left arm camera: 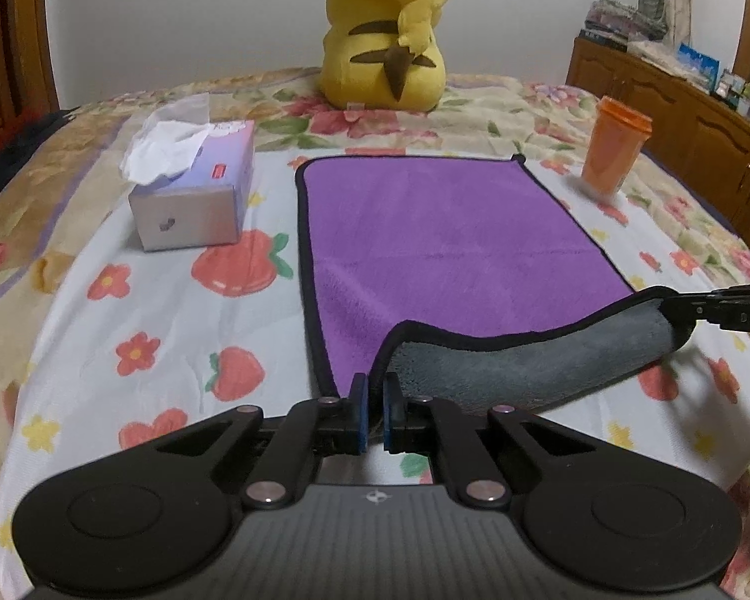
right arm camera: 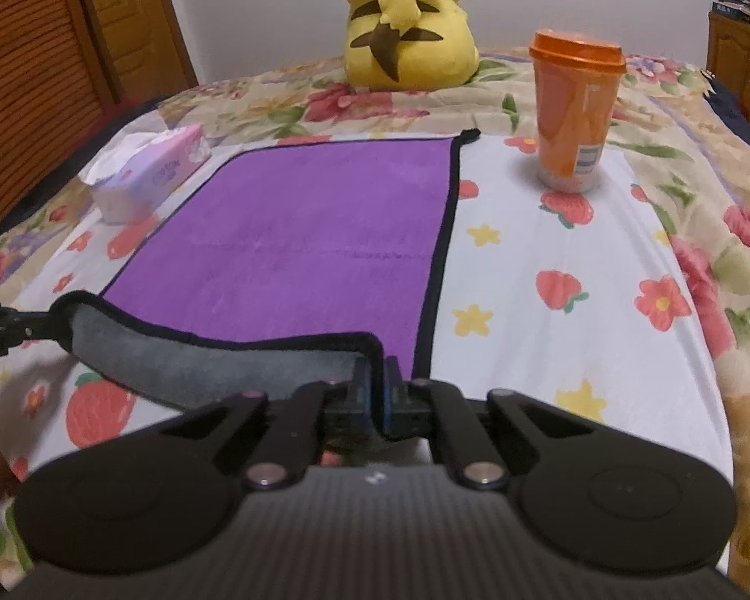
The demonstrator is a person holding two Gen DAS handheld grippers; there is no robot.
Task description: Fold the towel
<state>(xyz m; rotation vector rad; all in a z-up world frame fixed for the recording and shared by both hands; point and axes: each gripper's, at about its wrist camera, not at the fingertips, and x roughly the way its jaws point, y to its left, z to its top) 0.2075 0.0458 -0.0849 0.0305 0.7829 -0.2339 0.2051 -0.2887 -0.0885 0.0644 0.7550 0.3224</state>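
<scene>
A purple towel (left arm camera: pixel 435 230) with a black hem and grey underside lies flat on the bed; it also shows in the right wrist view (right arm camera: pixel 305 230). Its near edge is lifted and curled over, grey side (left arm camera: pixel 515 360) showing. My left gripper (left arm camera: pixel 375 390) is shut on the near left corner. My right gripper (right arm camera: pixel 375 380) is shut on the near right corner; it also shows at the right of the left wrist view (left arm camera: pixel 695 307). The left gripper shows at the left edge of the right wrist view (right arm camera: pixel 30 330).
A tissue box (left arm camera: pixel 195 190) stands left of the towel. An orange cup (right arm camera: pixel 575 110) stands to its right. A yellow plush toy (left arm camera: pixel 385 35) sits at the far end of the bed. A wooden cabinet (left arm camera: pixel 675 115) is at the right.
</scene>
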